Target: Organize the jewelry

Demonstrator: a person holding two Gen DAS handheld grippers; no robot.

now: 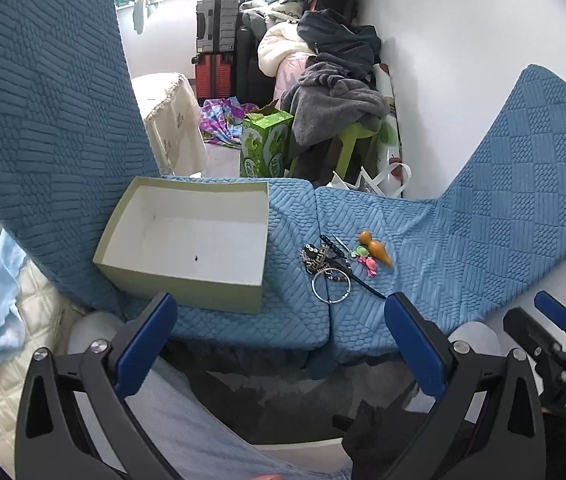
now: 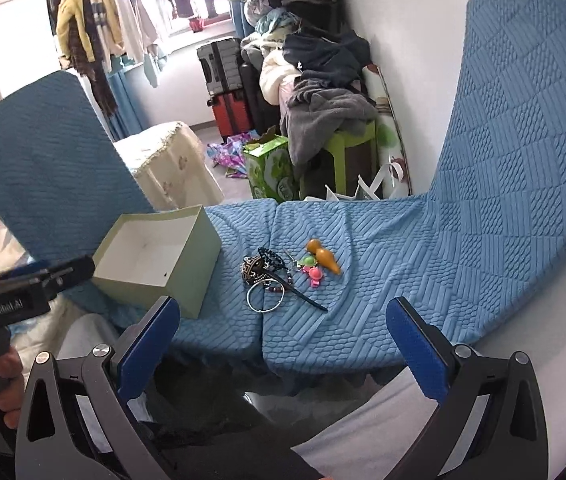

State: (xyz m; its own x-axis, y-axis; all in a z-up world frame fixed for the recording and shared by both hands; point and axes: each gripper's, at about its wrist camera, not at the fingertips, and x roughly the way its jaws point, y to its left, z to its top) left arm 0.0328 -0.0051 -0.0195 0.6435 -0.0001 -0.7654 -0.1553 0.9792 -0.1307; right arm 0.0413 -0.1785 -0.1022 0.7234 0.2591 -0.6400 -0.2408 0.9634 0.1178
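Both my grippers hang back low in frame, left gripper (image 1: 279, 344) and right gripper (image 2: 283, 350), jaws released and holding nothing. The jewelry (image 2: 283, 276) lies heaped mid-frame on the blue cushion (image 2: 383, 280), untouched. The box (image 2: 159, 260) sits just left of it, open and bare, probably so each piece travels only a little way.
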